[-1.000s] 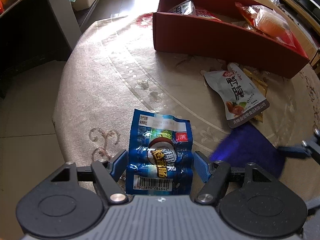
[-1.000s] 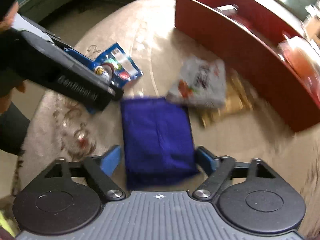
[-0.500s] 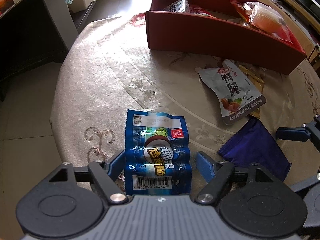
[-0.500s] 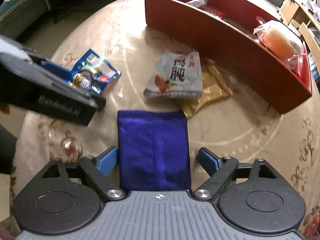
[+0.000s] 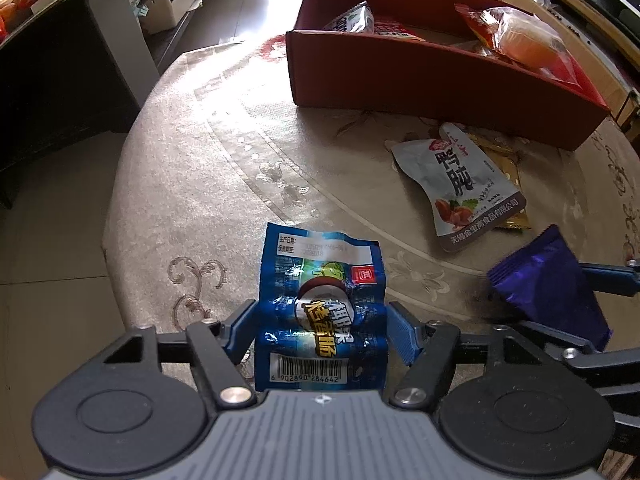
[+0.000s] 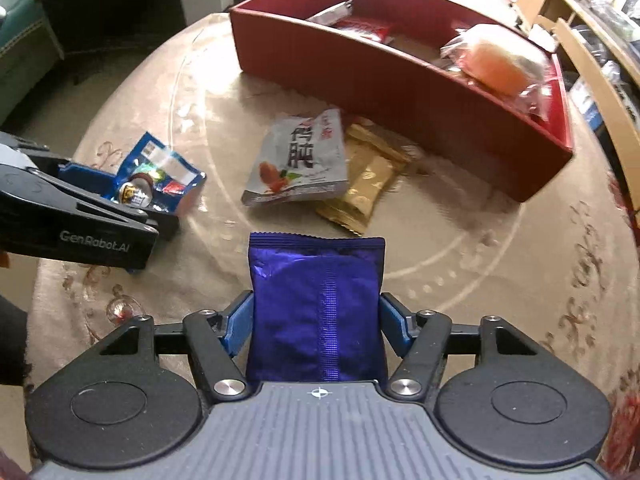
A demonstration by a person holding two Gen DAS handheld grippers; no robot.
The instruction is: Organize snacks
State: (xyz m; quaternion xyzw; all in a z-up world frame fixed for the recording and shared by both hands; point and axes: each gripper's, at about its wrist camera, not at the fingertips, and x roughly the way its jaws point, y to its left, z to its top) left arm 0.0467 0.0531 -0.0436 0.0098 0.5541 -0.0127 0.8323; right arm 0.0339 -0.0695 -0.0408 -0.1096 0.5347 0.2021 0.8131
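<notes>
Here the red box [image 6: 400, 76] lies ahead of both hand-held grippers, across the desk [image 5: 224, 168], with its long axis running from near left to far right, and the drop into it is the relation the coming move turns on. The right hand-held gripper [image 6: 316, 320] looks the nearer of the two to it, judging by how large its wall stands in the right wrist view. That gripper pinches a purple packet [image 6: 316, 308] between its blue fingers [image 6: 238, 326], the packet standing lengthwise along them and lifted off the desk. The left hand-held gripper [image 5: 322, 332] is closed the same way on a blue sausage pack [image 5: 320, 312], barcode end toward the camera, top end pointing forward. Both are spread only as wide as the packs they clamp. Still on the desk, between the grippers and the box, lie a white pouch [image 6: 300, 160] and a gold packet [image 6: 368, 176] partly under it, just beside the box's near wall. Inside the box already sit an orange bun in clear wrap [image 6: 500, 64] and a red packet [image 6: 364, 26]. Carrying either pack over the wall should need a lift first.
</notes>
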